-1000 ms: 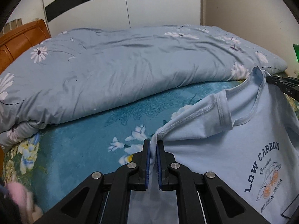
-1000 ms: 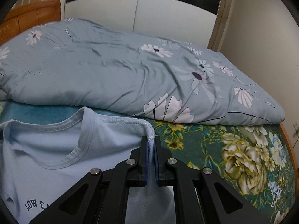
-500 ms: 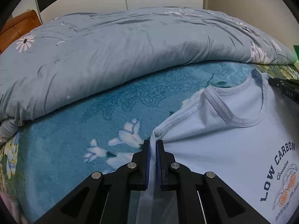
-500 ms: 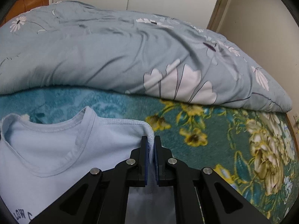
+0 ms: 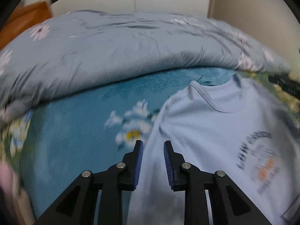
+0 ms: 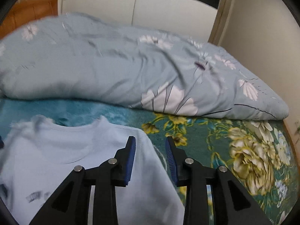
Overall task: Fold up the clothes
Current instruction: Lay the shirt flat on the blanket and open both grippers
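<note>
The left gripper [image 5: 152,144] has its jaws apart; they have just been opening, and the shirt's [image 5: 206,131] edge lies in the gap between the blue pads without being pinched. The right gripper [image 6: 151,140] is the same: jaws just opened, standing apart, the shirt's other shoulder edge running between them, free of both pads.

The shirt is pale blue with short sleeves and a ribbed round collar [image 5: 215,101], and it lies face up on the bedspread [image 5: 75,131], collar toward the quilt. Its chest carries a dark printed line of curved lettering; in the left view this is blurred, so only "LOW" and the start of a second word can be made out. Under it sits a smaller print with orange patches, too smeared to read. In the right view only a dark smudge of that print [image 6: 37,196] shows at the lower left. No brand tag can be seen.

The bedspread is teal with white flowers on the left side and yellow and cream blooms [image 6: 249,159] on the right. Beyond the shirt lies a bunched grey-blue quilt [image 6: 112,71] with white daisies. Behind it are a wooden headboard [image 6: 31,13] and a white wardrobe [image 6: 140,9] with a black band.
</note>
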`<state>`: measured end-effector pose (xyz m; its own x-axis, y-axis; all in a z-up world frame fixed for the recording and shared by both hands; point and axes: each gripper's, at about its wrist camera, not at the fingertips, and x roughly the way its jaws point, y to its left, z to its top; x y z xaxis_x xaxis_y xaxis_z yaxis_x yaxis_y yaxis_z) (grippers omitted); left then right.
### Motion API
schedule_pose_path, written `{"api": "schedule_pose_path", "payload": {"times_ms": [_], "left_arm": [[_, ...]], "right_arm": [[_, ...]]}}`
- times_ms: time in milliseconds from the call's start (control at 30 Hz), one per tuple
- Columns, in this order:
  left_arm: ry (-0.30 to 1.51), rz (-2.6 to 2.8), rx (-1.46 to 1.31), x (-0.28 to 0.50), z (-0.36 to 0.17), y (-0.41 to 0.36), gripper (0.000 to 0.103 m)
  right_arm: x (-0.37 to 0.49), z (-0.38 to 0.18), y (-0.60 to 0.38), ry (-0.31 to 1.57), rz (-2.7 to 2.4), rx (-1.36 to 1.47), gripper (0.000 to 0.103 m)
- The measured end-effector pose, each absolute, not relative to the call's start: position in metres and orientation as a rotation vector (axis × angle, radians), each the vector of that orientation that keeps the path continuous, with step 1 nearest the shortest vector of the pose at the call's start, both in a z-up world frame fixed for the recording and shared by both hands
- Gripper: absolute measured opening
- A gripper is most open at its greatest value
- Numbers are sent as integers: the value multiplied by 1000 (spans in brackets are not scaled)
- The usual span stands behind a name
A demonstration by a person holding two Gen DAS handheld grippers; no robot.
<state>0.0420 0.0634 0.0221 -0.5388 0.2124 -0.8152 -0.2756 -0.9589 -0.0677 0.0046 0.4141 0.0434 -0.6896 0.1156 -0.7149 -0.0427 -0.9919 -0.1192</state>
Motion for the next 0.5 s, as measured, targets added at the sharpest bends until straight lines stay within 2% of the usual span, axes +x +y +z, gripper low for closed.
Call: {"api": "schedule_pose_path", "payload": {"times_ms": [67,133,233,333,500], "left_arm": [[70,2557,-1306,76,26,43,38],[87,2593,-1299,112,27,27,41],[93,2612,-1383,155,14,1,41],[25,2567,-1482,186,-6,-17,41],[-77,2549,-1535,218,-23,-23,38]], "right_arm": [[42,57,415,-114,2892,-1148,42],[82,62,417,-121,2945,-1125,45],[149,65,430,-104,2976,-1098,48],[196,64,446,-49,2957,-1093,49],[240,63,469,31,2924,-1089,49]]}}
